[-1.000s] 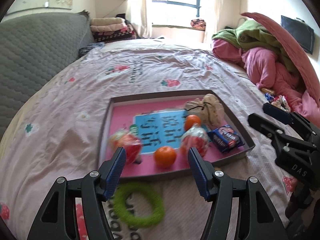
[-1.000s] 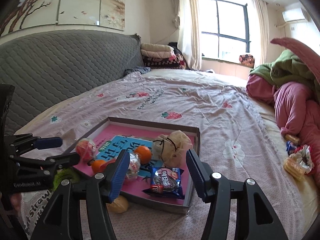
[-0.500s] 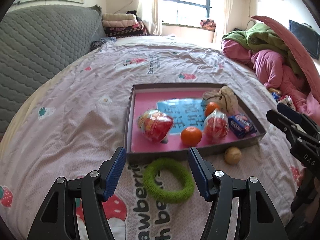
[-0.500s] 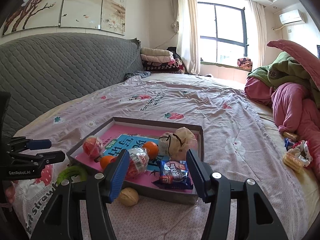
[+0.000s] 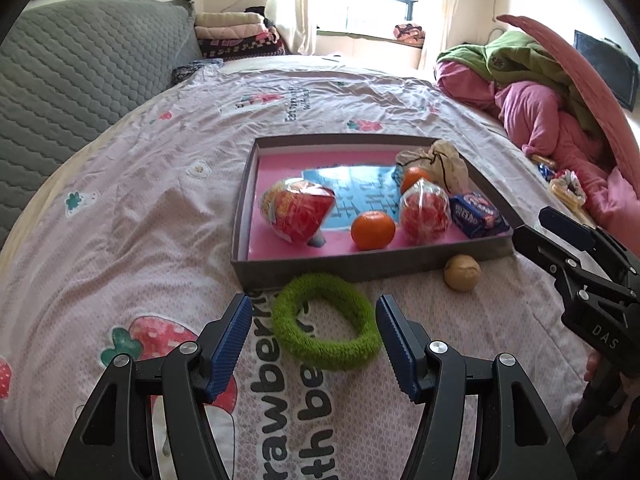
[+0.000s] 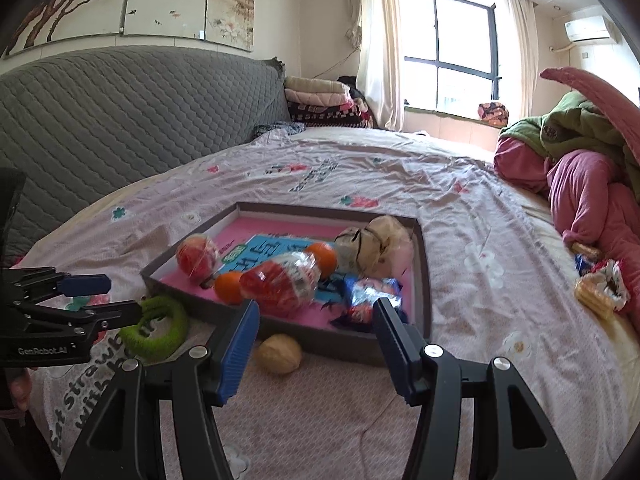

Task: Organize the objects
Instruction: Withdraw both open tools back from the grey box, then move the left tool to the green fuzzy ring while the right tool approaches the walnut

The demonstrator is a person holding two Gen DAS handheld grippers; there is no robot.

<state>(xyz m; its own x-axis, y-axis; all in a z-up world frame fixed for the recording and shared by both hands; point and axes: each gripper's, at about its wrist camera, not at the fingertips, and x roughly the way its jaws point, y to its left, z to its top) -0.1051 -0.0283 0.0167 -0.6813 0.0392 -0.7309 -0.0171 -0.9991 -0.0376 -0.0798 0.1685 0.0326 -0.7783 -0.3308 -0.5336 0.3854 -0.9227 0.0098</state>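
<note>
Both grippers dropped nearer: left gripper (image 5: 312, 334) wide around green ring (image 5: 326, 322), right gripper (image 6: 314, 338) wide, empty, near walnut (image 6: 279, 353). Pickups next, prob.

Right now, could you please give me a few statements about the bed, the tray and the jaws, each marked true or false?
1. The green ring lies inside the tray. False: it lies on the bedsheet, in front of the tray's near wall.
2. The left gripper has open jaws either side of the ring. True.
3. The walnut sits outside the tray. True.
4. The right gripper holds the walnut. False: its jaws are open and empty.
5. Two oranges are in the tray. True.
</note>
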